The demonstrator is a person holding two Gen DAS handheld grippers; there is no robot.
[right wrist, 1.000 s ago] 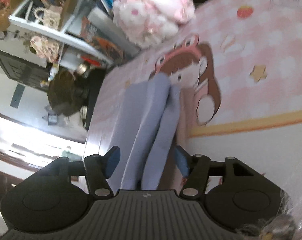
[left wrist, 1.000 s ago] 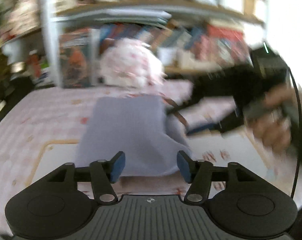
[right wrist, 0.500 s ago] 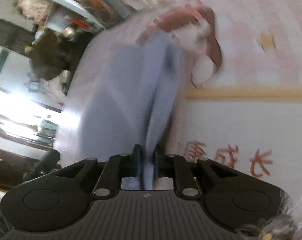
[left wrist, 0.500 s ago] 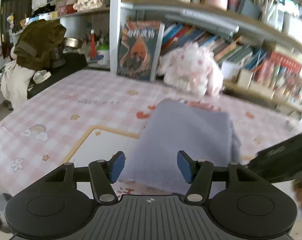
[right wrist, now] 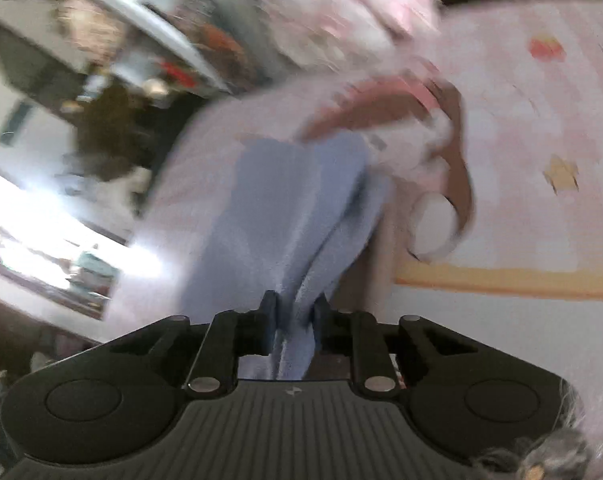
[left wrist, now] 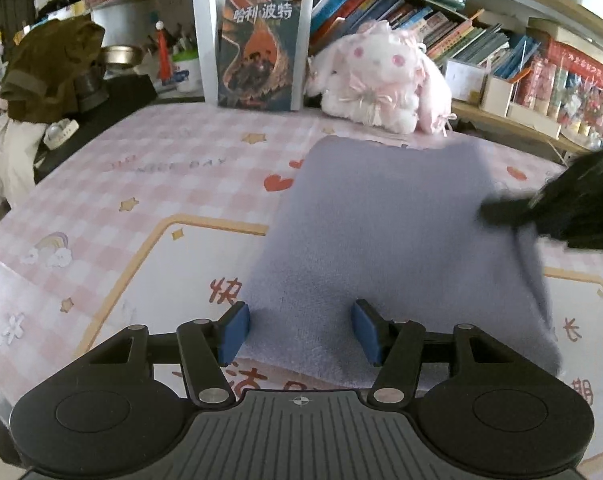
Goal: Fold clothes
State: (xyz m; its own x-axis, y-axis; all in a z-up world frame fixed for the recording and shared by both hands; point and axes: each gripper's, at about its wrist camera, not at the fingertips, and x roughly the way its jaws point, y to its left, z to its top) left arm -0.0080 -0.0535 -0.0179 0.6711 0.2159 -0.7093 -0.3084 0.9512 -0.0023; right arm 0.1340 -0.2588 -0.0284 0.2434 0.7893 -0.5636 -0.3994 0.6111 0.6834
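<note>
A folded lavender-grey garment [left wrist: 397, 240] lies on the pink checked table mat [left wrist: 149, 184]. My left gripper [left wrist: 299, 330] is open, its blue pads over the garment's near edge, with the cloth lying between and beneath them. In the left wrist view the right gripper [left wrist: 497, 212] comes in from the right at the garment's right edge. The right wrist view is blurred: my right gripper [right wrist: 294, 316] is shut on a bunched fold of the garment [right wrist: 285, 216], and the cloth runs away from the pads in two ridges.
A white and pink plush rabbit [left wrist: 381, 80] sits just behind the garment. A large book [left wrist: 261, 48] stands against the bookshelf [left wrist: 481, 32] at the back. A dark bundle of clothes [left wrist: 49, 68] is at the far left, beyond the table edge.
My right gripper has shut on the garment's edge and rolled. My left gripper has swung from the right side and come down lower at the near edge, still open.
</note>
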